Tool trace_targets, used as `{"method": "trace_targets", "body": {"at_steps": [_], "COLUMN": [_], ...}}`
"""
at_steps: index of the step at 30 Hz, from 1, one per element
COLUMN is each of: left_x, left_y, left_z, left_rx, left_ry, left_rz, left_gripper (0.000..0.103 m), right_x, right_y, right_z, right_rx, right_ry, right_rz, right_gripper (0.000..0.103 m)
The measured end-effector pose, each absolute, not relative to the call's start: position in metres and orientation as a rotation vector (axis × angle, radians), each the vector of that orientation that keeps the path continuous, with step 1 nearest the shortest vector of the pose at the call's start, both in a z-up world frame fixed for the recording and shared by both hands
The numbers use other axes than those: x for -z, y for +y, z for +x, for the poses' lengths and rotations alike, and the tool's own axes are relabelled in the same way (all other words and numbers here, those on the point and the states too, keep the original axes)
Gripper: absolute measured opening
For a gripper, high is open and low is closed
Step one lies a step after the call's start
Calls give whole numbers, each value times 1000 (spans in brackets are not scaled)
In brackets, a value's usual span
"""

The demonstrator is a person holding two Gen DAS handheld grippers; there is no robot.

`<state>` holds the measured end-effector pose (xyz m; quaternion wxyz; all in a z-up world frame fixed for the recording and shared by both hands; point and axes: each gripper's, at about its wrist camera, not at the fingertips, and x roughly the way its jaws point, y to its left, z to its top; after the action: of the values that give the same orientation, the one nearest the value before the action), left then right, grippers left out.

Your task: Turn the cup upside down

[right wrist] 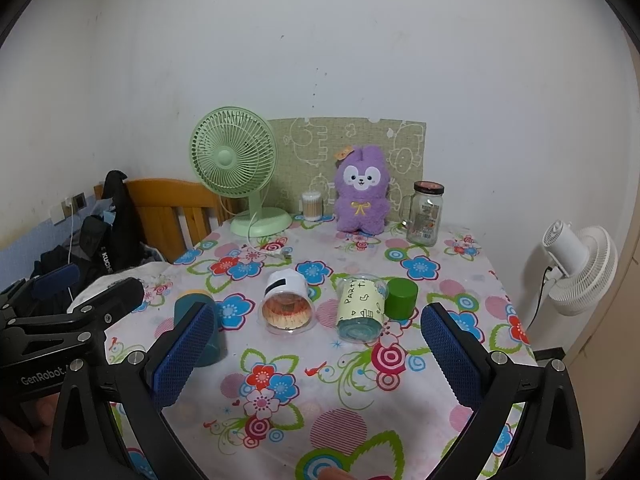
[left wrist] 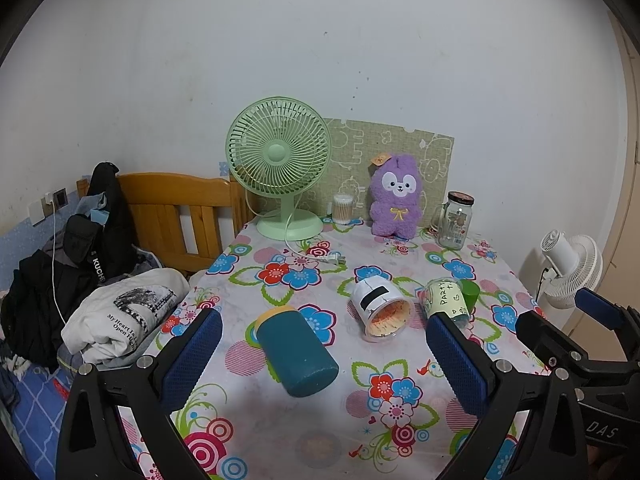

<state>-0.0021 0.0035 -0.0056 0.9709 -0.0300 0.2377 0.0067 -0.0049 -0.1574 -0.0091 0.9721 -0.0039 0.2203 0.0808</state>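
**Three cups on their sides, both grippers empty**

My left wrist view shows the teal cup point(left wrist: 296, 354) whole, lying on its side on the flowered desk point(left wrist: 400, 440), base toward me; in the right wrist view my own left-side finger half hides it. The right view looks straight into the mouths of the clear cup with the white label point(right wrist: 286, 304) and the "Party" cup point(right wrist: 360, 312), both tipped over, with a green cup point(right wrist: 401, 297) upright just beside the latter.

My left hand-held gripper point(left wrist: 324, 364) hovers level above the desk, spread wide, the teal cup between its fingers untouched. My right hand-held gripper point(right wrist: 316, 356) is equally wide, holding nothing, both clear cups just ahead.
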Motion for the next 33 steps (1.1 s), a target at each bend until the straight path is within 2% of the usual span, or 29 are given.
{"method": "trace_targets", "body": {"at_steps": [20, 33], "left_x": [32, 52], "left_y": [-3, -20], "left_z": [24, 67], "left_rx": [-7, 40], "left_ry": [552, 608], "left_rz": [-19, 102], "left_gripper": [103, 103], "right_x": [26, 41], "right_y": [-166, -175], "right_z": [22, 72], "right_rx": [-121, -86], "right_ry": [501, 571], "right_rz": [-23, -53], "right_gripper": [103, 103]}}
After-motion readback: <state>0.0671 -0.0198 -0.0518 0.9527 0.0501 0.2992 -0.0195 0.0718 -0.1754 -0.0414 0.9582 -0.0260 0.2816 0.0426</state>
